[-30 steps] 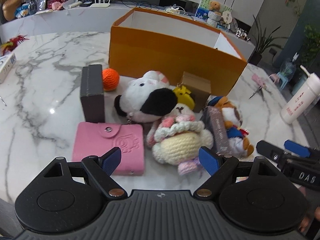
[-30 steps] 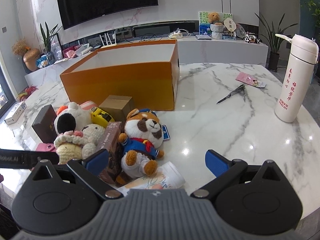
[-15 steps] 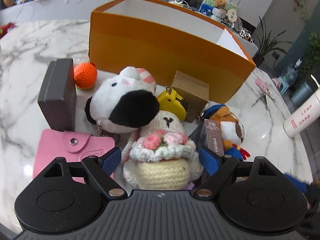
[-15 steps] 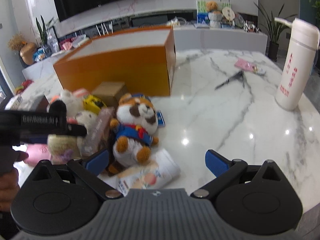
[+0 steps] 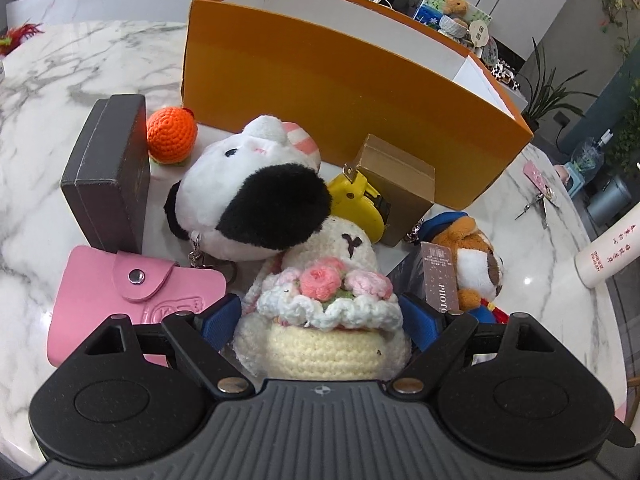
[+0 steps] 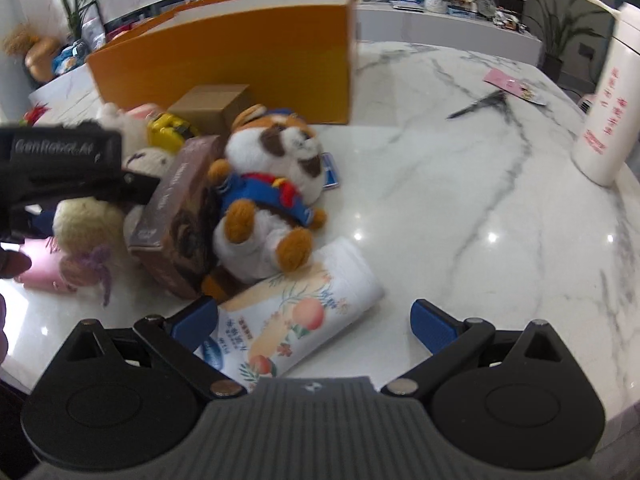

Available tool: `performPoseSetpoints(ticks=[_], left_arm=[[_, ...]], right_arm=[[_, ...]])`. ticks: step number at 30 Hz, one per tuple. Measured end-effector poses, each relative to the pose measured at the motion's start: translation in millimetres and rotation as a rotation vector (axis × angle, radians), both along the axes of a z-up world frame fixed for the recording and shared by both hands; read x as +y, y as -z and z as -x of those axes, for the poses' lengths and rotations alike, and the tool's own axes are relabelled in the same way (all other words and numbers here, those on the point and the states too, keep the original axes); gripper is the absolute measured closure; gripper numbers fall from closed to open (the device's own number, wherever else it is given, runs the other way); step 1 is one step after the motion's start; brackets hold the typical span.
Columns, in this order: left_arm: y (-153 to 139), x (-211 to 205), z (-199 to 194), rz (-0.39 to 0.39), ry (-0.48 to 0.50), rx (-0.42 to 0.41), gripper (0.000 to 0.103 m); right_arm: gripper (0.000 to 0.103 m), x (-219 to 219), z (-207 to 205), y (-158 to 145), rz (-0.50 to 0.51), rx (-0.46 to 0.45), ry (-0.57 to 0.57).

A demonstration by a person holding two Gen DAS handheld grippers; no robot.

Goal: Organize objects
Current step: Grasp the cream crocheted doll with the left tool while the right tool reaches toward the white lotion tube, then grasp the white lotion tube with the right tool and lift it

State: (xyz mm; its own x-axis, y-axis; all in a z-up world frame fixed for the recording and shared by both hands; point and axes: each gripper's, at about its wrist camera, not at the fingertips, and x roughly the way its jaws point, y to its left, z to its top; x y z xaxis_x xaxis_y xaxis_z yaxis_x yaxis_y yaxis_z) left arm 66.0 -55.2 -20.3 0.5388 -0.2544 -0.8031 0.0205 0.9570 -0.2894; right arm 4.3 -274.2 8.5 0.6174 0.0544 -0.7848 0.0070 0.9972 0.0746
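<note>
Cream yarn fills the space between your left gripper [image 5: 320,316] fingers: in the left wrist view the crocheted doll [image 5: 324,320], with pink roses on a white frilled brim, sits between the blue pads [image 5: 218,320], which are spread to either side of it; whether they touch the yarn cannot be told. "PHOTO" reads on the brown booklet box [image 5: 440,280] just to its right. Behind it lies the black-and-white plush [image 5: 248,196], beside a yellow tape measure [image 5: 360,208] and a small cardboard box [image 5: 396,184]. The pink card wallet [image 5: 120,296] lies at left, below the dark grey case [image 5: 108,172] and the orange crochet ball [image 5: 172,132]. The orange box [image 5: 340,80] stands open-topped at the back.

In the right wrist view your right gripper [image 6: 314,320] is spread wide, holding nothing, with the peach-printed tissue pack [image 6: 296,316] lying between its fingers, nearer the left one. "GenRobot.AI" reads, blurred, on the left gripper's body. The fox plush [image 6: 272,184] in blue leans against the booklet box. Bare marble table [image 6: 480,220] stretches right to the white bottle [image 6: 608,108] with red characters near the edge.
</note>
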Motion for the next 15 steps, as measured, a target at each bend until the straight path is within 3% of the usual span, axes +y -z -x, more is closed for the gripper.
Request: performPoseSetpoints(ticks=[6, 12, 15], left_arm=[[0.6, 2.3, 0.5, 0.006, 0.003, 0.000, 0.003], [-0.8, -0.1, 3.1, -0.023, 0.025, 0.000, 0.003], [-0.9, -0.7, 3.5, -0.025, 0.021, 0.003, 0.003]], right_arm=[[0.001, 0.3, 2.7, 1.7, 0.011, -0.001, -0.040], [0.001, -21.2, 13.7, -1.2, 0.091, -0.016, 0.006], [0.001, -29.5, 15.6, -0.6, 0.002, 0.006, 0.008]])
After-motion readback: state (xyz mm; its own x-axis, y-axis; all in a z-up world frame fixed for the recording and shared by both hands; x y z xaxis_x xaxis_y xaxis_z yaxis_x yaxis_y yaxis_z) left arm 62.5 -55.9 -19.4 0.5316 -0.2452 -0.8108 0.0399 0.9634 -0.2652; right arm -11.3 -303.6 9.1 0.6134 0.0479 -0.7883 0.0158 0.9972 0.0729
